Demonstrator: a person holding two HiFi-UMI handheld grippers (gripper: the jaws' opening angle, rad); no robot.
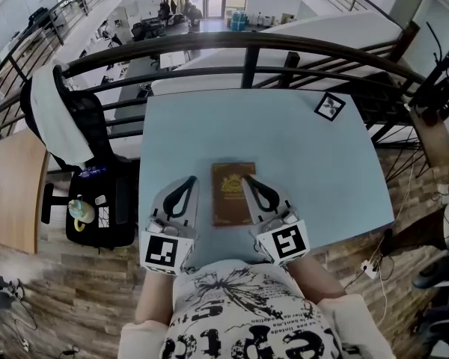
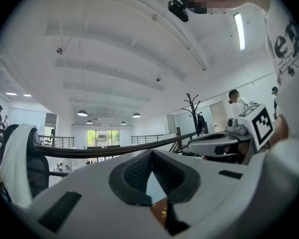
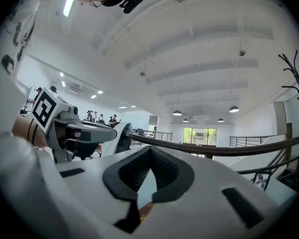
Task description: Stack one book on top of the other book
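Observation:
A brown book (image 1: pixel 232 193) with a gold emblem lies flat on the light blue table (image 1: pixel 299 140), near its front edge. Only this one cover shows from above; I cannot tell whether another book lies under it. My left gripper (image 1: pixel 192 178) rests just left of the book, shut and holding nothing. My right gripper (image 1: pixel 245 178) is shut too, its tip over the book's right edge. In the left gripper view the closed jaws (image 2: pixel 151 152) frame a sliver of the book (image 2: pixel 162 212). The right gripper view (image 3: pixel 150 148) shows the same book (image 3: pixel 145 210).
A square marker tag (image 1: pixel 329 105) lies at the table's far right corner. A dark curved railing (image 1: pixel 247 47) runs behind the table. An office chair with a white cloth (image 1: pixel 63 122) stands to the left, beside a wooden desk (image 1: pixel 11 193).

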